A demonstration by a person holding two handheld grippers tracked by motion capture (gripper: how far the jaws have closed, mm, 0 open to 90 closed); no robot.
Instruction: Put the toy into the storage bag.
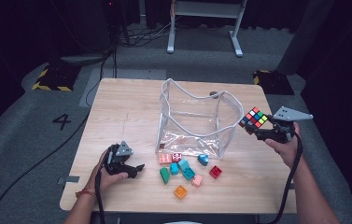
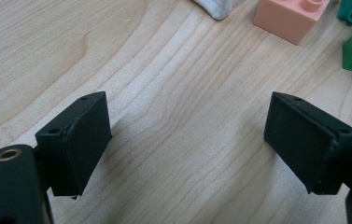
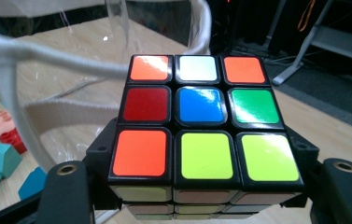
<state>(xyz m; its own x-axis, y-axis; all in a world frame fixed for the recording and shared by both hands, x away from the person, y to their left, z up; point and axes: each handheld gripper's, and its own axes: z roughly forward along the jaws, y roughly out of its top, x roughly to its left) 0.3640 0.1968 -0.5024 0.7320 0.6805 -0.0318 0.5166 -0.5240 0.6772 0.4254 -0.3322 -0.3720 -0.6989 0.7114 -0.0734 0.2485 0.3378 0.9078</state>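
Your left tool [image 1: 138, 169] rests on the bench [image 1: 117, 112] with its jaws spread and nothing between them; just ahead of its tips lie the loose toy blocks [image 1: 183, 170], a pink block [image 2: 289, 17] nearest. Beyond them stands the clear bag [image 1: 194, 121], mouth open. Your right tool [image 1: 253, 131] is clamped on the puzzle cube [image 1: 253, 118], which sits between its jaws, lifted off the bench just beside the bag's rim.

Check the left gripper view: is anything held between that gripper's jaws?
No. The left gripper has its jaws wide apart with only bare wooden table between them, and the pink block lies farther off.
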